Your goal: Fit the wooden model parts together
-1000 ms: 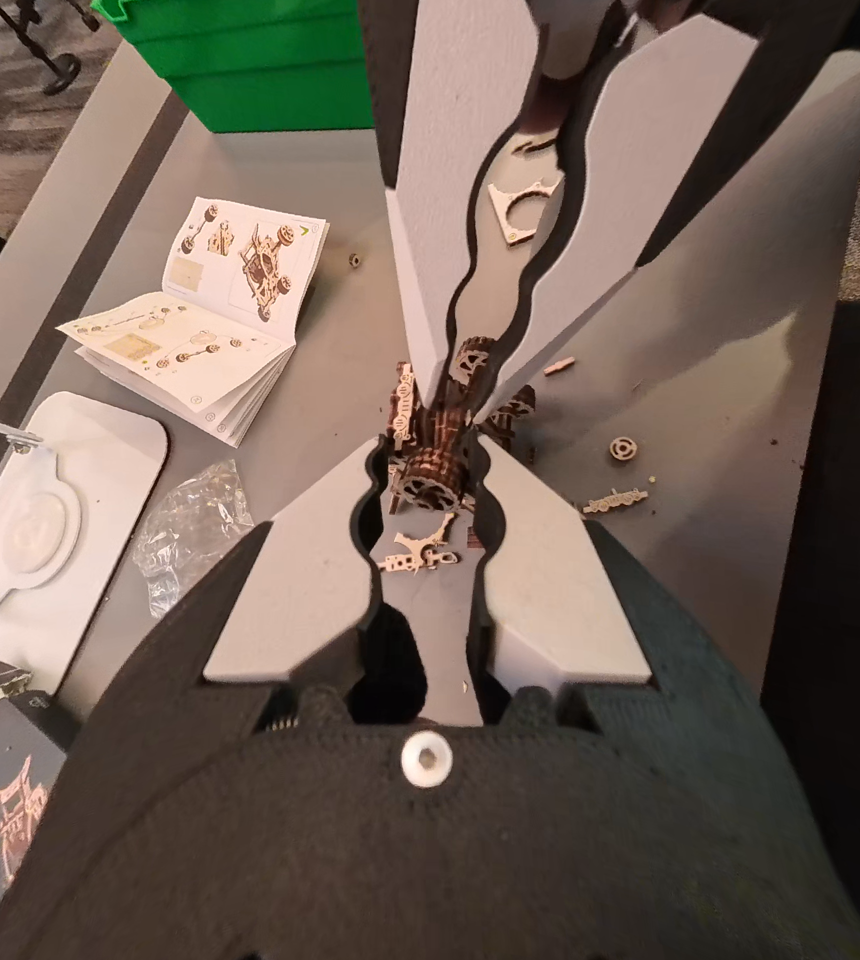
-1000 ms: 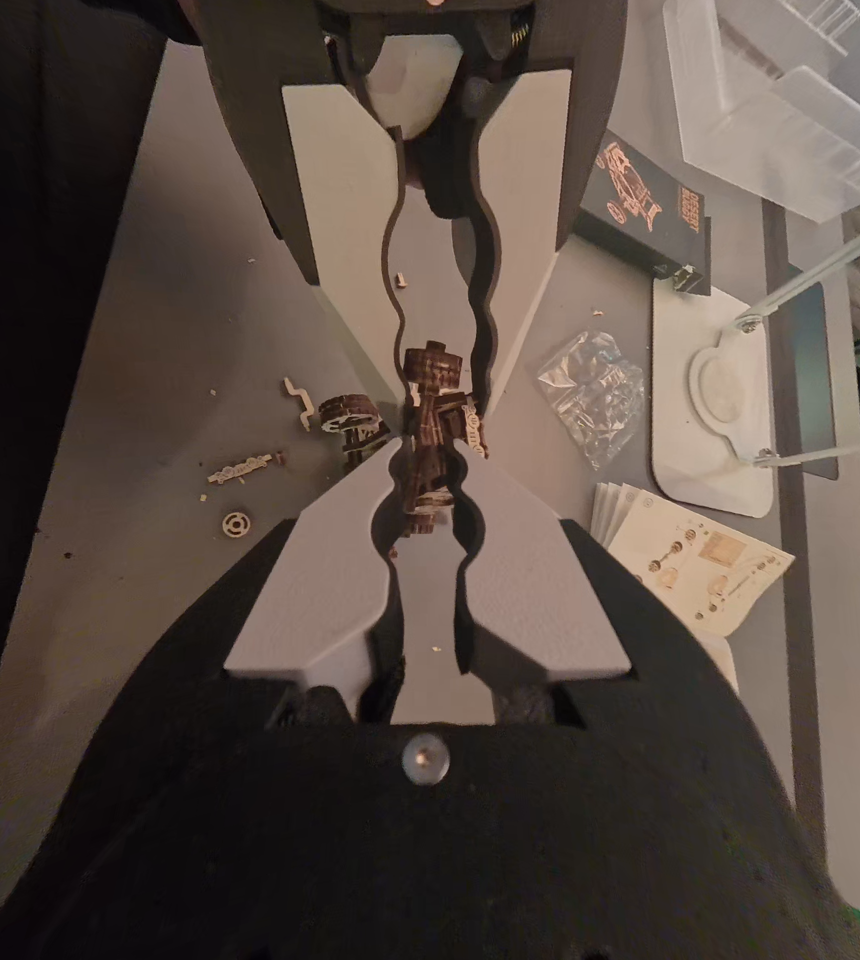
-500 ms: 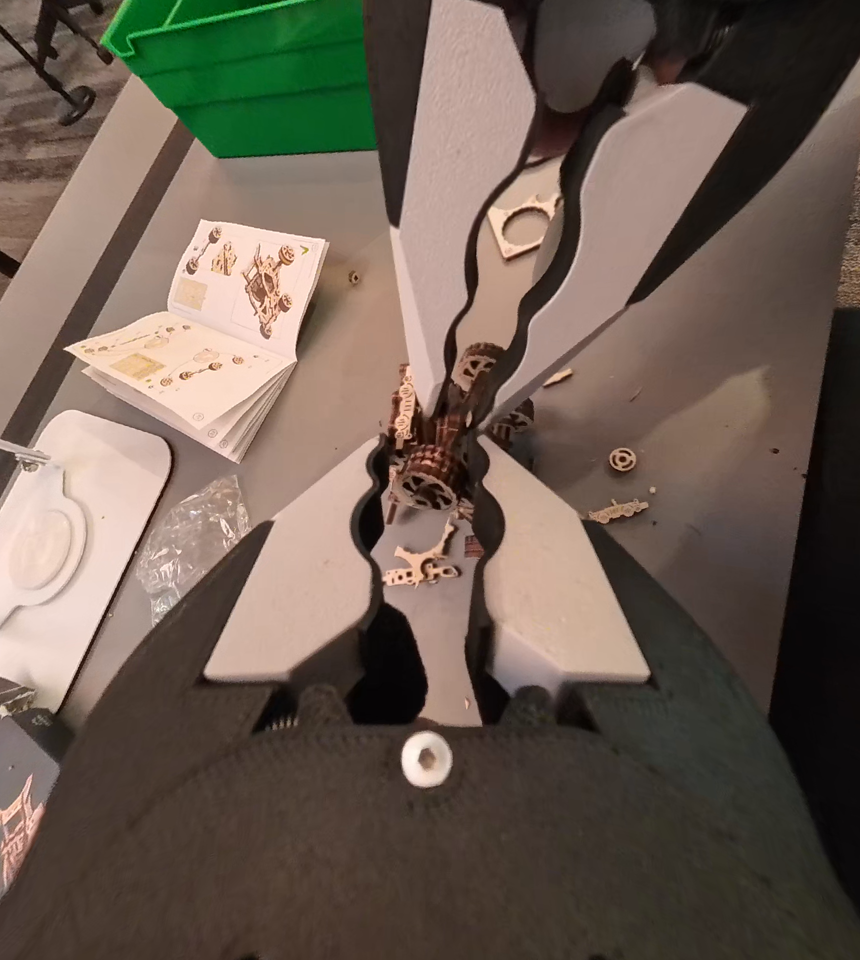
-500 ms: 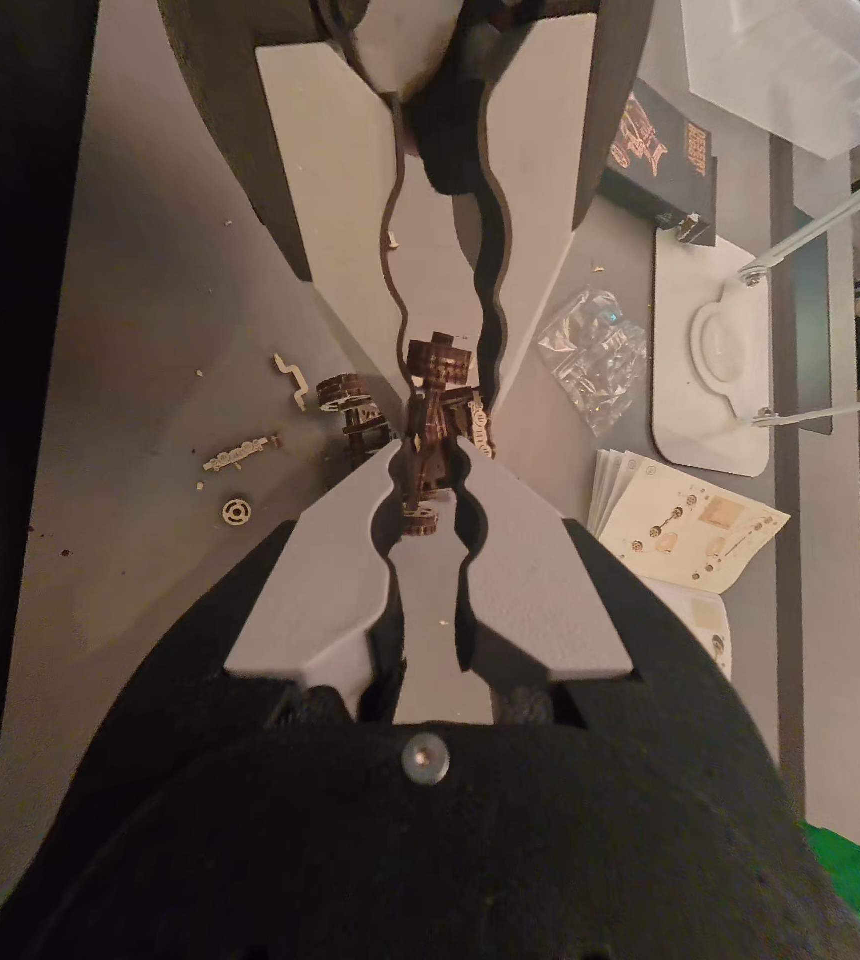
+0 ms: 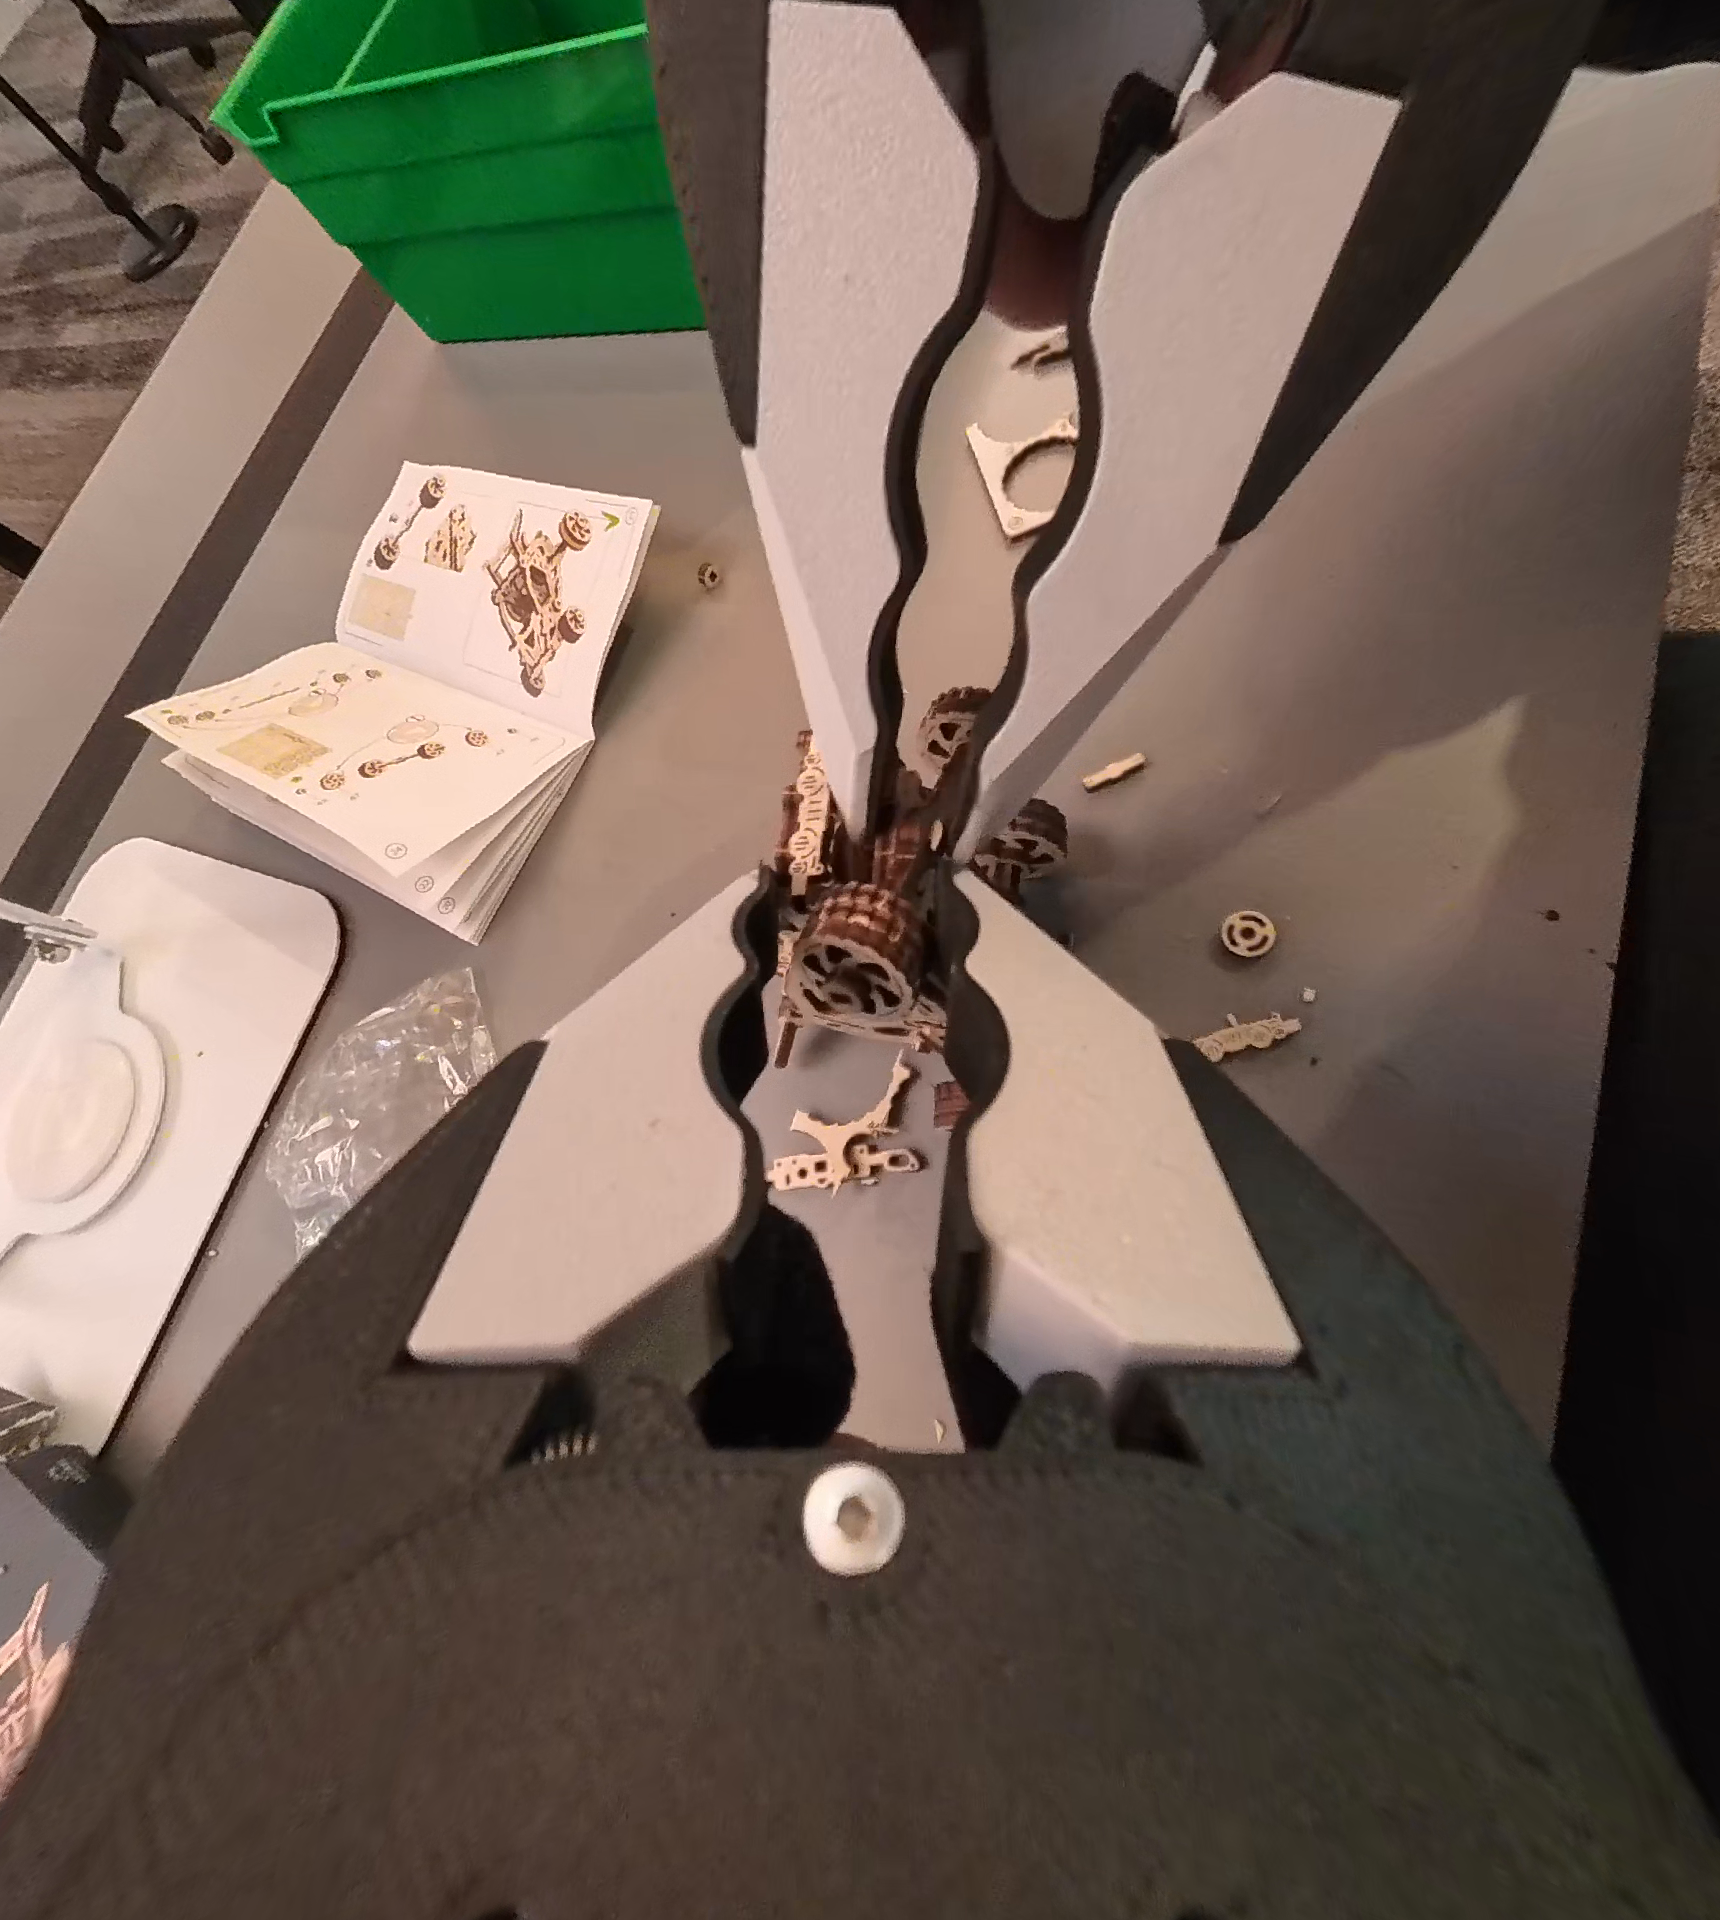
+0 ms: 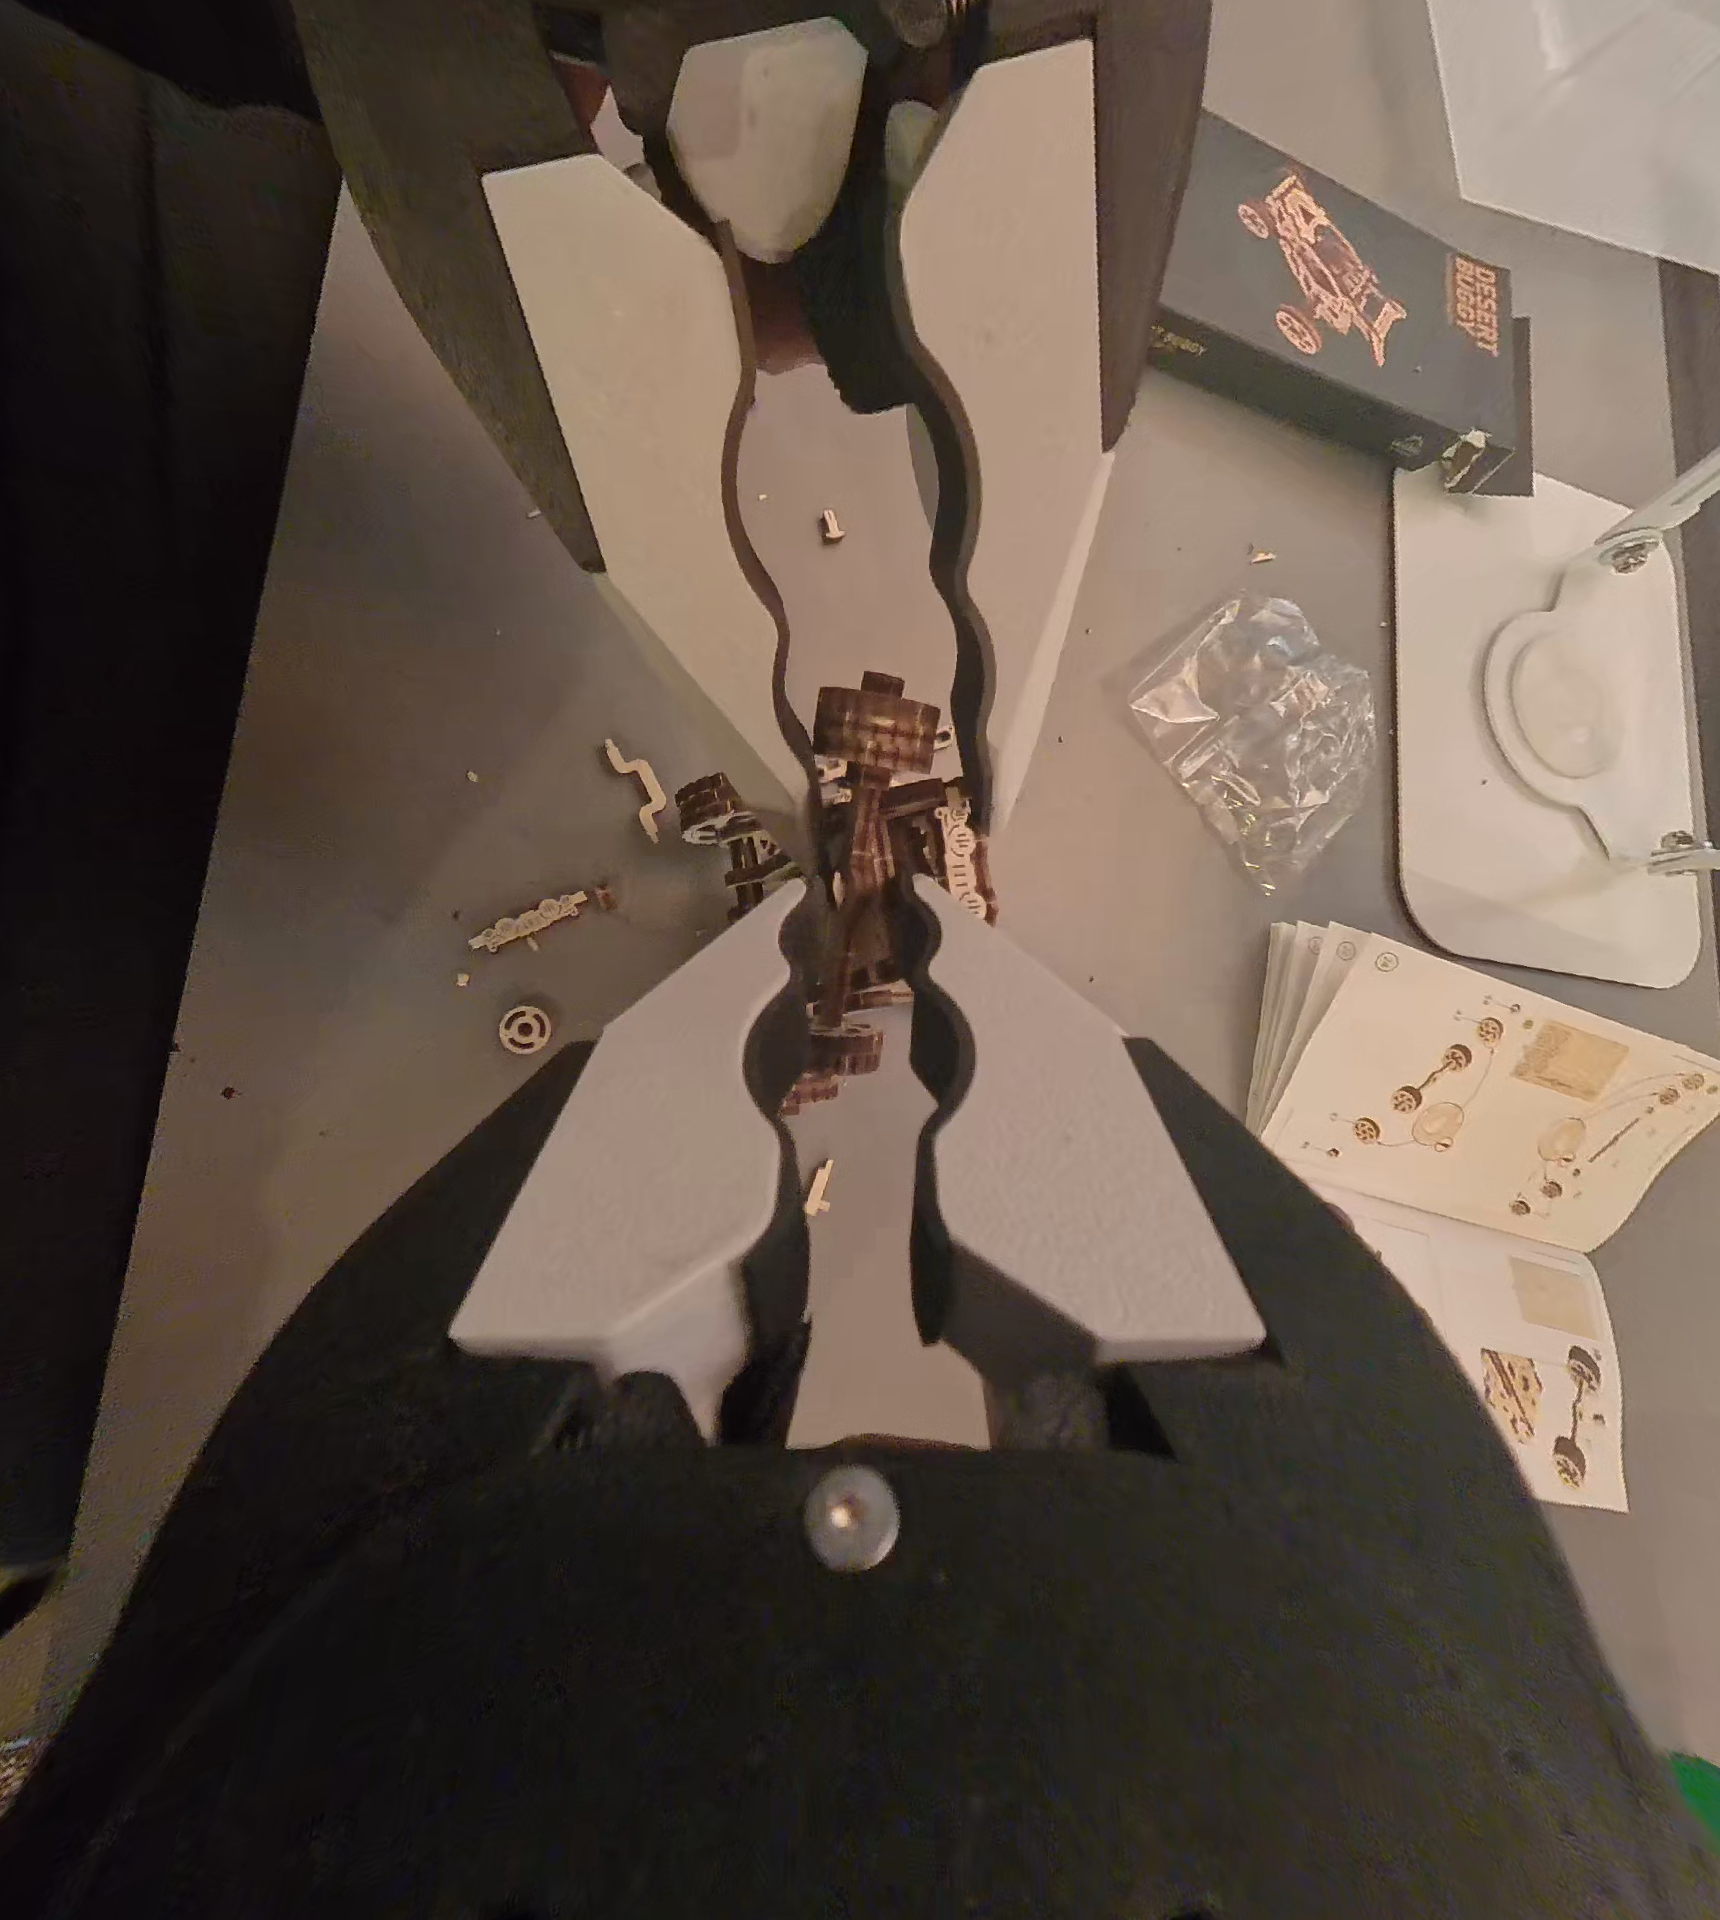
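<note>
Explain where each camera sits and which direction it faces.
Left wrist view: behind the left gripper, looking down at the wooden model, facing the green bin; the right gripper opposes it.
Right wrist view: behind the right gripper, facing the opposite way, toward the left gripper.
Shared: both grippers, model, instruction booklet, plastic bag.

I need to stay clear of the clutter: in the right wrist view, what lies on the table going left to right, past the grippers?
Small wooden ring → flat wooden strip piece → wooden model held between both grippers → crumpled clear plastic bag → open instruction booklet → white stand base.
</note>
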`<state>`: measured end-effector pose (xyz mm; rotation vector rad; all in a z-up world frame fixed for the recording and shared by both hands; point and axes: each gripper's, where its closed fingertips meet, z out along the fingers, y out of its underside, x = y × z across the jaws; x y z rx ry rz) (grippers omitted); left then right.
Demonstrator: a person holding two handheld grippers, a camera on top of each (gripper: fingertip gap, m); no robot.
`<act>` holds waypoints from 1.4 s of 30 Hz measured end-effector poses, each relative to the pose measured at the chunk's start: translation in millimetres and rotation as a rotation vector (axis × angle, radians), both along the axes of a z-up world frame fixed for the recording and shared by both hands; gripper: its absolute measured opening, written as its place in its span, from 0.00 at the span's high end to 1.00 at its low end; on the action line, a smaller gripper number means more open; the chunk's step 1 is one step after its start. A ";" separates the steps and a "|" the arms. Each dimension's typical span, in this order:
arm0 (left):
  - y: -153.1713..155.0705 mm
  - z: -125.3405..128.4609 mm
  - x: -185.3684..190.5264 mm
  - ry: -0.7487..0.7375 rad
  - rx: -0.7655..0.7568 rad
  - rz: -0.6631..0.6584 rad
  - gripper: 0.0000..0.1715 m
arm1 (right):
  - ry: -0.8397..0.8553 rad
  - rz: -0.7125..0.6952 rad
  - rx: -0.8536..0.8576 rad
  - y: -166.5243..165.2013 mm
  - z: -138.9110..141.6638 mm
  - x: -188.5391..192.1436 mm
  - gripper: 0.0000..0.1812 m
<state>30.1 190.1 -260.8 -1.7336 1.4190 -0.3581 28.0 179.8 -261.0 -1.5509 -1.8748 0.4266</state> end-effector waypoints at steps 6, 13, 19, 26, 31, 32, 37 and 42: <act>-1.8 -1.3 1.2 -0.031 -0.023 -0.012 0.84 | 0.021 0.039 -0.026 -1.7 0.4 0.1 0.95; -1.7 -3.5 0.5 -0.036 -0.028 0.003 0.84 | 0.016 0.051 -0.019 -2.7 0.3 -2.0 0.96; -2.2 -3.4 2.0 -0.007 -0.034 0.022 0.85 | 0.008 0.060 -0.017 -3.3 0.5 -0.7 0.96; -0.6 -3.9 2.1 0.003 -0.018 0.031 0.85 | 0.010 0.044 -0.006 -2.3 0.6 -0.6 0.96; 1.4 -4.9 -3.5 -0.010 -0.044 0.022 0.84 | 0.055 0.032 0.003 -0.5 1.3 -6.0 0.95; 1.4 -4.7 -2.9 -0.009 -0.036 0.022 0.84 | 0.049 0.039 0.008 -0.4 1.4 -5.2 0.95; 0.2 -4.4 -1.1 -0.019 -0.023 0.011 0.85 | 0.036 0.070 -0.007 -2.8 0.9 -2.3 0.93; -0.4 -7.0 -2.5 -0.022 -0.015 0.016 0.85 | 0.027 0.085 -0.008 -4.6 1.0 0.3 0.92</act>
